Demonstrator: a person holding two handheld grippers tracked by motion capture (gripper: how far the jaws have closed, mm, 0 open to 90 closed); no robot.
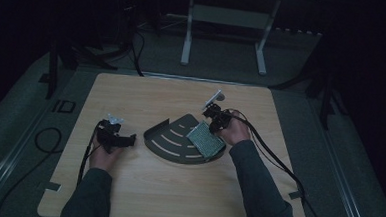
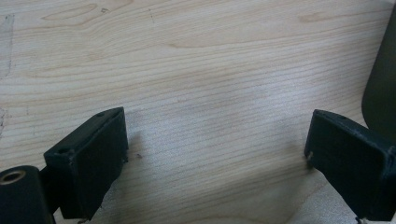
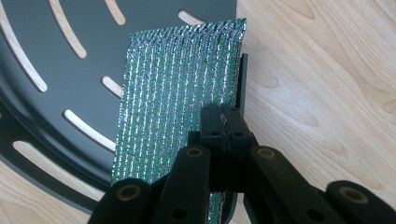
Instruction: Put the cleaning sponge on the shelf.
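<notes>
Left gripper (image 2: 217, 154): jaws wide apart, nothing between them, low over the bare wooden table (image 1: 176, 198), just left of the tray. Next, in the middle: one dark fan-shaped tray (image 1: 171, 142) with several curved slots, flat on the wood. Then, on the right end of that tray: one sparkly green scrub pad (image 3: 177, 93), flat and about square, its far side close to the tray's thin edge wall. Last, right gripper (image 3: 224, 126): jaws squeezed tight together on the near edge of the pad, pinching just a thin strip of it. Looks very light, this pad, easy to lift with one small pinch. Looks thin and bendy too, so likely to droop or fold if picked up by one edge alone. Feels rough and ridged by the look of it, so not likely to slip out of the jaws. Not breakable, so no harm from a firm squeeze or a short drop. Best held right where the grip is now, at the middle of one edge, with a good bite so the pad cannot swing or twist. Could snag its rough threads on a slot or on the tray's wall, so better lifted up first, then moved. Counted up: two grippers, one tray, one scrub pad, one table.
</notes>
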